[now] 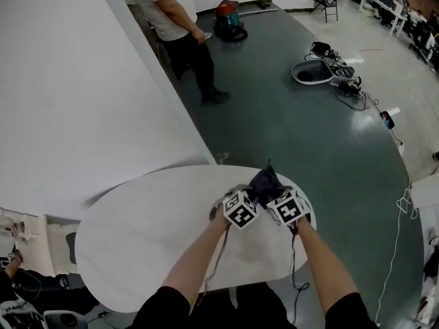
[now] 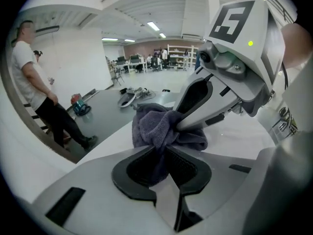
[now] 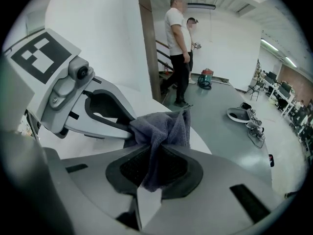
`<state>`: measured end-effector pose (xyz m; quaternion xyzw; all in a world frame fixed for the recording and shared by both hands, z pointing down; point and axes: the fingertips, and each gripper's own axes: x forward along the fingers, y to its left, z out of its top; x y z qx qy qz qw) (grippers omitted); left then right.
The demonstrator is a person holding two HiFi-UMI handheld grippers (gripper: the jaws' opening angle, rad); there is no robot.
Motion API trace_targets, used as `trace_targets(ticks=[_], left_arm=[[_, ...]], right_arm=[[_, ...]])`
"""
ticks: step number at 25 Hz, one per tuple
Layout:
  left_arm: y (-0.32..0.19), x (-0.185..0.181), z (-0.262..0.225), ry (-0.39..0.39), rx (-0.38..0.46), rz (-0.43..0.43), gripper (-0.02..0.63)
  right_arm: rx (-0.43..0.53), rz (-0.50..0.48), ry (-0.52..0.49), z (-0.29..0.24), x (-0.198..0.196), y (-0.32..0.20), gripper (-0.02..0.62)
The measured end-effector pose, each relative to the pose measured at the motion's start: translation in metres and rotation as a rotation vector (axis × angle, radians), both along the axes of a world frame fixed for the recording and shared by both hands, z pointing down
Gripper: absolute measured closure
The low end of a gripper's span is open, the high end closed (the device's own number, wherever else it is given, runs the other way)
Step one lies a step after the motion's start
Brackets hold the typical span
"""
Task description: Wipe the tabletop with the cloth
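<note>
**A:** Cloth first. Where did it sit?

**B:** It was bunched into a dark peak at the far right rim of the white round desk, caught between both grippers.

**A:** And the fingers?

**B:** The left gripper had its fingers pressed onto a fold that ran down between the pads. The right gripper pinched another fold the same way. Neither was empty, and neither stood spread.

**A:** Which hand was nearer?

**B:** Neither. In the head view they sat side by side, nearly touching, both tilted down and away from the person. The cloth lay just ahead of both sets of tips, gathered between them. Each gripper view showed the other gripper's fingers entering the bundle from the side.

**A:** Any long axis to it?

**B:** None to speak of. It was a crumpled wad, not a spread sheet. I couldn't tell how much of it lay flat against the desk.

**A:** So what did the coming stroke turn on?

**B:** As I judged it, direction. Almost all the bare desk lay to the left of the cloth and back toward the person. Beyond the cloth there was only dark floor. A sweep would need to run left or back, both hands together and pressed down so the wad made contact. A push forward risked carrying it off the rim.
</note>
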<state>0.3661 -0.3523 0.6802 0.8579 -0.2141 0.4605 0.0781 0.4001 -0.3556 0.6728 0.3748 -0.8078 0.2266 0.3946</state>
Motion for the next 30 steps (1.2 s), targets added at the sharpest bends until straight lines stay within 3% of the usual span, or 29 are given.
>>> trace_targets(ticks=[22, 30], left_arm=[[0.002, -0.149, -0.004, 0.027, -0.007, -0.183, 0.535], [0.012, -0.211, -0.006, 0.043, -0.006, -0.214, 0.535]], right_arm=[[-0.006, -0.171, 0.059, -0.003, -0.151, -0.006, 0.554], [0.000, -0.218, 0.086, -0.005, -0.212, -0.002, 0.554]])
